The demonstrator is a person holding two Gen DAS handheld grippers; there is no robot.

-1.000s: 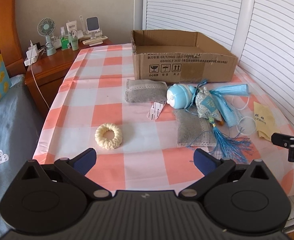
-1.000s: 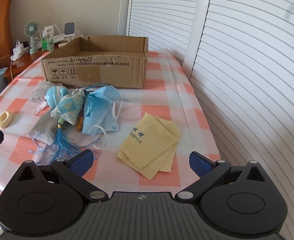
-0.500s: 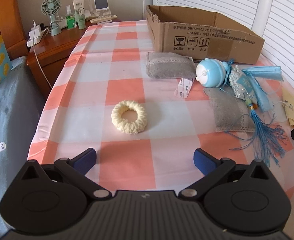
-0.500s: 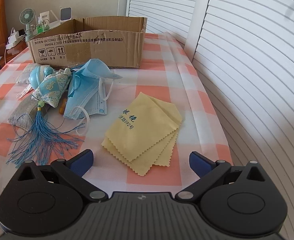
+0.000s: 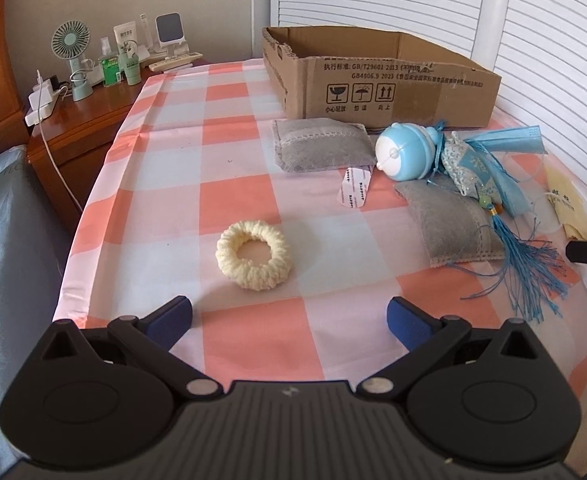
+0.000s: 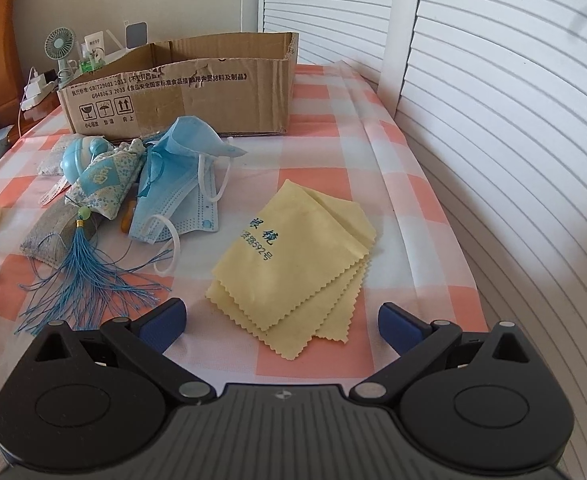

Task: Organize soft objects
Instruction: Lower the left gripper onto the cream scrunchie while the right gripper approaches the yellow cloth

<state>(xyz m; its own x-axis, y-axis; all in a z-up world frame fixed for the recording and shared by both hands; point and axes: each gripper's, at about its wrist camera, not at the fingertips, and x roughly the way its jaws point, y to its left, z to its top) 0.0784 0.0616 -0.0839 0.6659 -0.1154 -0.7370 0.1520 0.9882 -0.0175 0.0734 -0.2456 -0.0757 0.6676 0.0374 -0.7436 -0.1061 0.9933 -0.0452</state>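
Both tools are sitting closer to their targets than 0.5 s ago, each spread wide and holding nothing. On the counter [image 5: 229, 128], the left tool [image 5: 289, 318] is facing the cream scrunchie [image 5: 254, 255] just ahead, and the right tool [image 6: 281, 320] is hovering at the yellow cloth [image 6: 293, 256], near the cardboard box [image 6: 181, 92].

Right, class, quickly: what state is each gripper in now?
Left gripper: open, holding nothing.
Right gripper: open, holding nothing.
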